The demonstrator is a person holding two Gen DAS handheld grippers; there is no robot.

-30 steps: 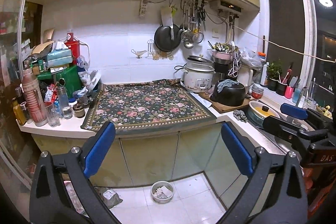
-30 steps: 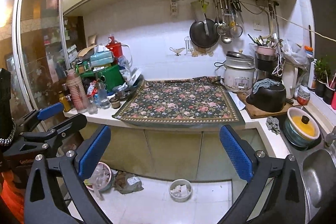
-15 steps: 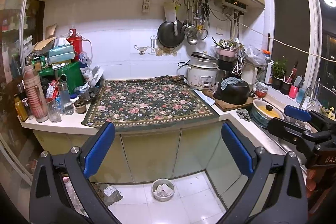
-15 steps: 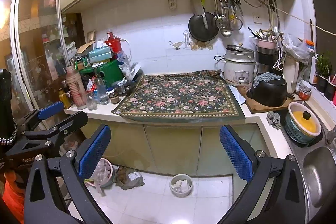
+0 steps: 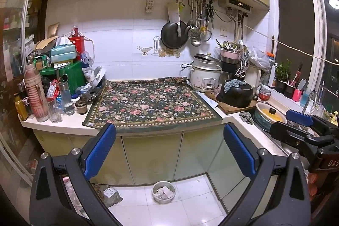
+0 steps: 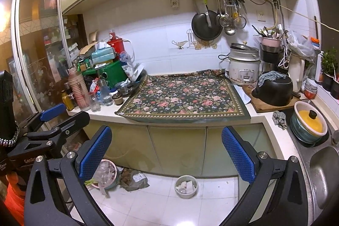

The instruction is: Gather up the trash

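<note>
Two grippers, left gripper [image 5: 168, 150] and right gripper [image 6: 166, 151], hold ribbed blue jaws wide apart, gripping nothing. Below, a round bowl [image 5: 163, 192] of crumpled scraps sits on the glossy tiled floor [image 5: 190, 204], before the flowered cloth [image 5: 151, 104] draping the surface.

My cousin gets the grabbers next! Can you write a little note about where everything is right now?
Left tool: open, holding nothing, raised before the counter.
Right tool: open, holding nothing, level with the left.
Trash: small round bin on the floor by the cabinets holds scraps; crumpled bag and pink basin of scraps lie left of it.
Done: nothing collected yet, as far as shows.
Left: lower to the floor and gather the trash.
</note>
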